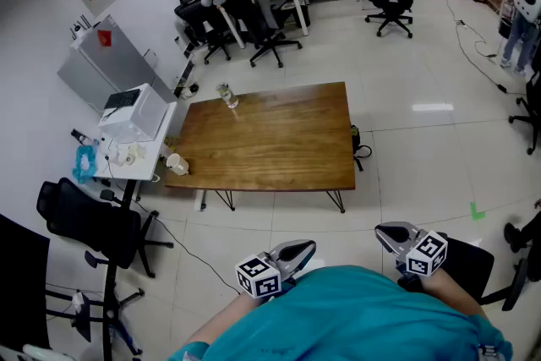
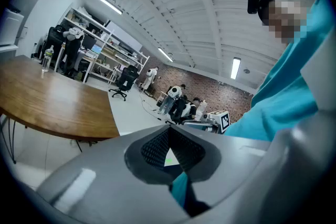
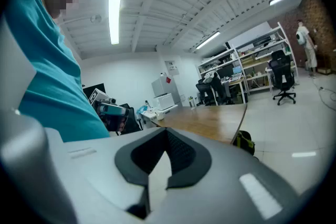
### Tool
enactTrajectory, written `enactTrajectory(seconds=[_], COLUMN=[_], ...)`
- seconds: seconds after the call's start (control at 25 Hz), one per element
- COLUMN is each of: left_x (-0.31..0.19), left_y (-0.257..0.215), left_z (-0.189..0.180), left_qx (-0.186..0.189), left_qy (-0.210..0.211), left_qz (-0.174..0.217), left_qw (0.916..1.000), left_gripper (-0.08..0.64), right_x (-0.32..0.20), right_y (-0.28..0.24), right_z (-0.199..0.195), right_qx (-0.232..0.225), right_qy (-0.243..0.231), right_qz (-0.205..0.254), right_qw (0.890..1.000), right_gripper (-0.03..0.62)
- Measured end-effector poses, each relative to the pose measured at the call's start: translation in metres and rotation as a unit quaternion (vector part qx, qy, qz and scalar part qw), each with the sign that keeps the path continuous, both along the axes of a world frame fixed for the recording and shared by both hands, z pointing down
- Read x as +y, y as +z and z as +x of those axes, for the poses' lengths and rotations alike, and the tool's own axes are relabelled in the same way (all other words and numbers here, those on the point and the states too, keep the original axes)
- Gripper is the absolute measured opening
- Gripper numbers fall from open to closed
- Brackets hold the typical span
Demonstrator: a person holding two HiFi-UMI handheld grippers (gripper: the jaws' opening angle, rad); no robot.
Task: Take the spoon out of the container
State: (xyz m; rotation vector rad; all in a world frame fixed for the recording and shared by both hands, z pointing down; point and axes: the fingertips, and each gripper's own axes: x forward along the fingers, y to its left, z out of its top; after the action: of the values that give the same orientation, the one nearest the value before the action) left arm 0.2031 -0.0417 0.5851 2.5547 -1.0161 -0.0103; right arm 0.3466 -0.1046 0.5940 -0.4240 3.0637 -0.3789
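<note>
A small glass container [image 1: 225, 95] stands near the far left edge of the wooden table [image 1: 279, 139]; something pale sticks up in it, too small to tell as a spoon. It also shows far off in the left gripper view as the container [image 2: 46, 63] and in the right gripper view as the container [image 3: 192, 102]. My left gripper [image 1: 292, 254] [image 2: 168, 131] and right gripper [image 1: 393, 237] [image 3: 167, 134] are held close to the person's teal-clad body, well short of the table. Both are shut with nothing in them.
A white cup [image 1: 176, 164] sits at the table's near left corner. A side stand with a white box [image 1: 133, 114] is left of the table, and a black office chair [image 1: 89, 220] stands near it. Bare floor lies between me and the table.
</note>
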Motion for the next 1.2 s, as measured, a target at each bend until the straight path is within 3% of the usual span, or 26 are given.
enactTrajectory(seconds=[0.12,0.24,0.44,0.64,0.92,1.2], left_x=[-0.007,-0.002,0.016,0.039,0.06,-0.012], left_y=[0.012,0.018,0.01,0.007,0.016,0.025], left_z=[-0.02,-0.068,-0.195,-0.342,-0.498,-0.605], left_qx=[-0.004,0.011,0.022,0.02,0.046,0.054], left_qy=[0.004,-0.017,-0.053,-0.118,-0.212,-0.302], left_qz=[0.009,0.016,0.036,0.053,0.057,0.049], left_qw=[0.9999,0.9997,0.9977,0.9914,0.9746,0.9506], left_gripper=[0.0,0.0,0.0,0.0,0.0,0.0], right_x=[-0.01,-0.007,0.0,0.008,0.001,-0.08], right_y=[0.012,0.014,-0.003,-0.008,-0.001,0.019], right_z=[-0.018,-0.064,-0.192,-0.331,-0.505,-0.635], right_qx=[0.016,0.026,0.032,0.037,0.044,0.055], right_qy=[-0.001,-0.013,-0.045,-0.088,-0.164,-0.258], right_qz=[-0.005,0.001,0.02,0.034,0.032,0.041], right_qw=[1.0,1.0,0.998,0.995,0.985,0.964], right_gripper=[0.002,0.002,0.002,0.002,0.002,0.002])
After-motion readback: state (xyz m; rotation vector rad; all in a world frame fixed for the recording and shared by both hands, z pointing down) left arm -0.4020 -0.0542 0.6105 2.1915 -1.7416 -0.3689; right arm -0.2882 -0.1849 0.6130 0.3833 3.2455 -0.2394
